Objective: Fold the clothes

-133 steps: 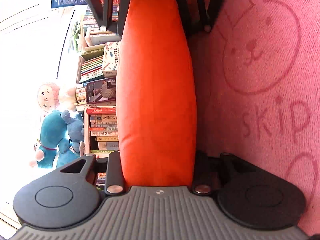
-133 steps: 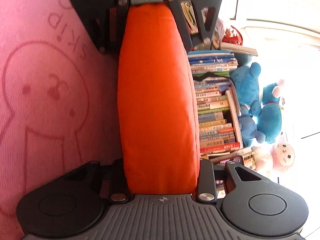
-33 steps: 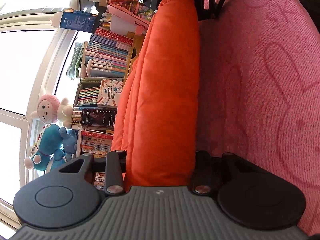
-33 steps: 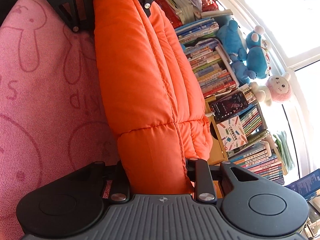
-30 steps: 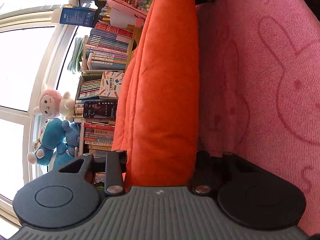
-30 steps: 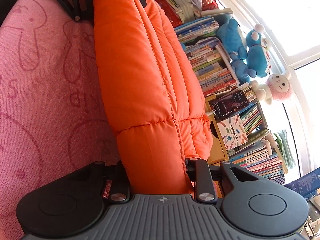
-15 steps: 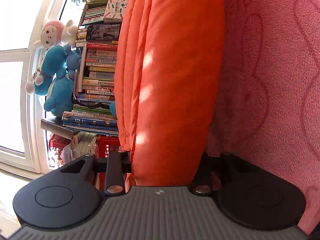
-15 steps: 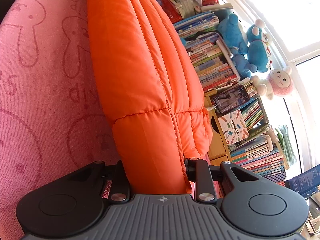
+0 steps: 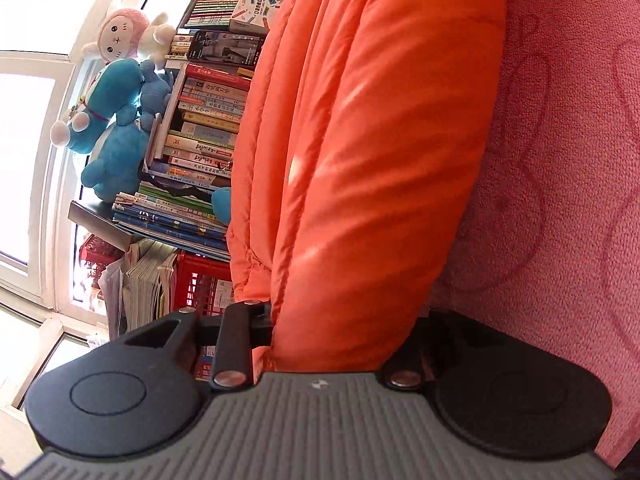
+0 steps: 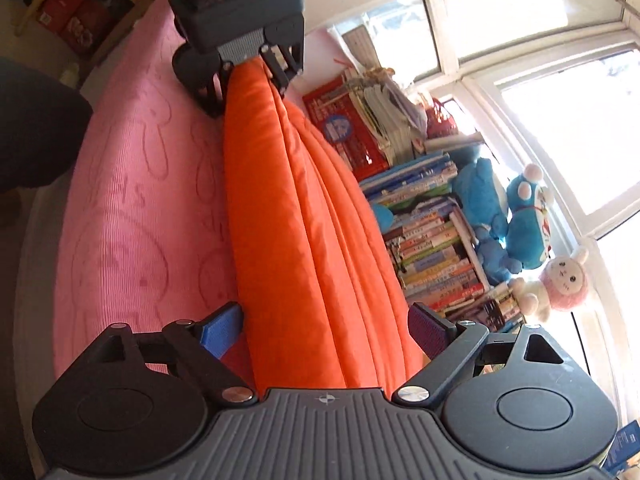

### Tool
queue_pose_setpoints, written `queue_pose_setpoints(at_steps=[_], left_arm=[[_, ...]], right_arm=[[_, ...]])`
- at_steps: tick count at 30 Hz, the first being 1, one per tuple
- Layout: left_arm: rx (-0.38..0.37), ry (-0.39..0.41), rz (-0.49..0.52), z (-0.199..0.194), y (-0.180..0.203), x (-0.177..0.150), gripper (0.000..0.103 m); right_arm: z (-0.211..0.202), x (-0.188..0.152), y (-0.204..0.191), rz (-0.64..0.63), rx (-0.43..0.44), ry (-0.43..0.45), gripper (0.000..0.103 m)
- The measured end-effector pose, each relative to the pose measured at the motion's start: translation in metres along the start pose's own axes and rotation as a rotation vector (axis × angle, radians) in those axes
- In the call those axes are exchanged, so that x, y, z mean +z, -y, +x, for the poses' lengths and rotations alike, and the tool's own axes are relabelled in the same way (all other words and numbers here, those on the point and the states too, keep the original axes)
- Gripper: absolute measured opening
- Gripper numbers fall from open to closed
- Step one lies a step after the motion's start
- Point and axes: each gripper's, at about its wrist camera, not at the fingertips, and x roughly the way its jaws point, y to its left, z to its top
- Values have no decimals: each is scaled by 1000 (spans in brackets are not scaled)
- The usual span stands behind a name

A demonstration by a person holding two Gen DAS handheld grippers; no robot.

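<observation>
Jaws of the right gripper are opening, pads standing clear of the orange quilted garment between them; the left gripper is closing, clamping its far end. The garment is lying stretched over the pink blanket, bookshelf beside.

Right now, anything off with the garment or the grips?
Only one end is gripped: the left tool pinches the puffy orange quilted garment, while the right tool's jaws are opening clear of it over the pink bunny-print blanket.

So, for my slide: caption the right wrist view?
Right gripper jaws opening around puffy orange quilted garment; left gripper grips it.
</observation>
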Motion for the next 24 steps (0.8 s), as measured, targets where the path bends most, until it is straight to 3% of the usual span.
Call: queue_pose_setpoints(at_steps=[6, 10, 12, 13, 15, 17, 24], left_arm=[[-86, 3, -90, 3, -14, -3, 25], [-147, 9, -156, 6, -27, -5, 25], [-143, 14, -155, 7, -26, -6, 25], [-139, 16, -151, 7, -24, -6, 26], [-133, 21, -156, 7, -23, -7, 24], [-138, 22, -175, 8, -24, -8, 24], [-142, 32, -179, 8, -26, -9, 24]], right_arm=[[66, 68, -29, 1, 28, 147, 88], [102, 93, -28, 3, 23, 154, 88], [112, 99, -29, -24, 13, 141, 81], [117, 99, -30, -33, 13, 126, 77], [124, 95, -32, -58, 37, 90, 50], [126, 86, -36, -95, 36, 69, 39], [120, 41, -30, -233, -22, 1, 35]])
